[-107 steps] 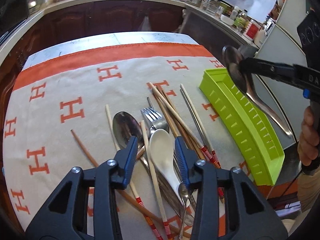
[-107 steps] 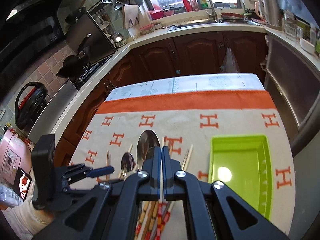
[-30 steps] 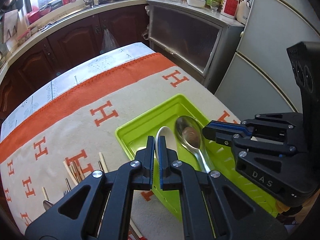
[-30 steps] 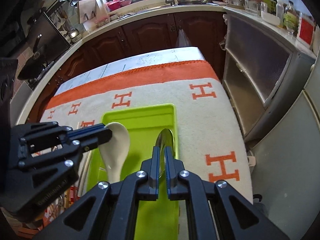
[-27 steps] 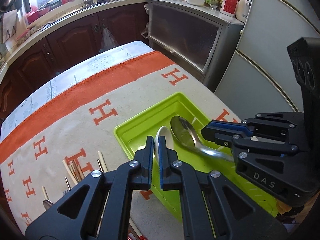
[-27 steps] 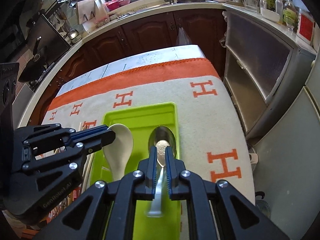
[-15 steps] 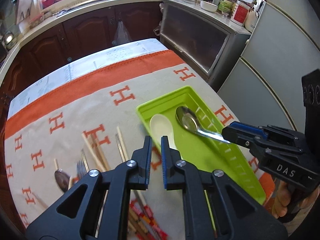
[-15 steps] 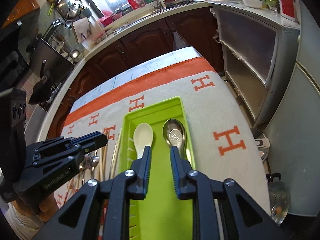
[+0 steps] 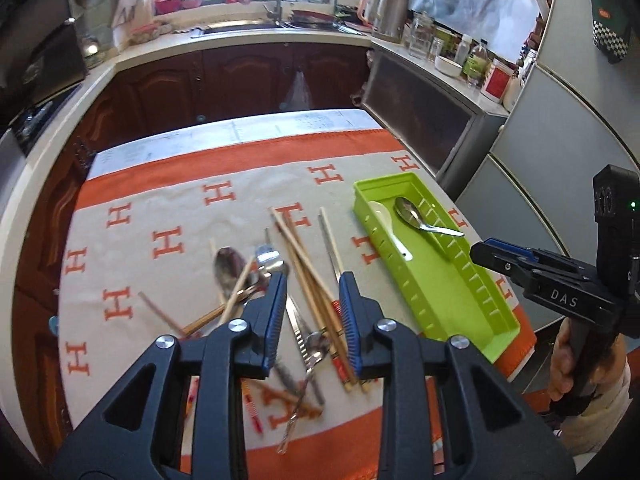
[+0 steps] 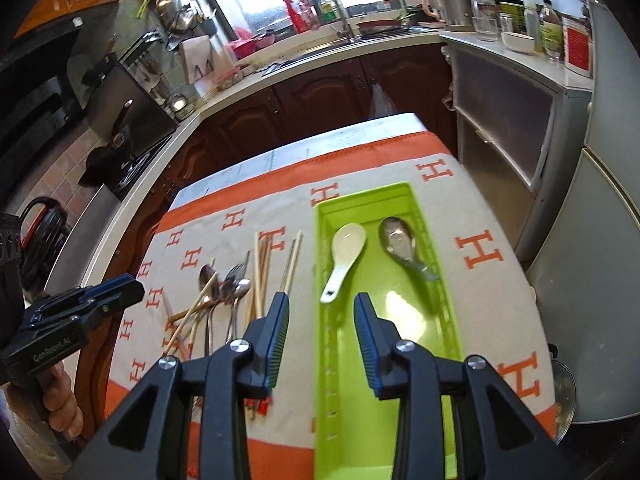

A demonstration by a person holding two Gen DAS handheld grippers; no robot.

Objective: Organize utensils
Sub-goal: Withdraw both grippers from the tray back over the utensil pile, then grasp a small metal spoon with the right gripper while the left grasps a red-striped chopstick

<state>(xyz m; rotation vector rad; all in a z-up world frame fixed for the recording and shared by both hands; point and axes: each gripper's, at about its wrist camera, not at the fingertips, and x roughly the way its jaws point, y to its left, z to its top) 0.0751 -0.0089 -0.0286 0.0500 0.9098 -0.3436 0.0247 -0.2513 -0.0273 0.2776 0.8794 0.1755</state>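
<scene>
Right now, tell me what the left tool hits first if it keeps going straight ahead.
Most likely the loose pile of chopsticks and metal cutlery on the cloth; the open left tool points into it, though depth is unclear.

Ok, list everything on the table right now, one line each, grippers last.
tray: one, lime green, right side of the cloth
white spoon: one, white, in the tray, left
metal spoon: one, silver, in the tray, right
chopsticks: several, wooden and metal, heaped left of the tray
loose cutlery: a few spoons, one fork, silver, in that heap
cloth: one, beige with orange H marks
left gripper: open, empty, over the heap
right gripper: open, empty, over the tray's left edge
</scene>
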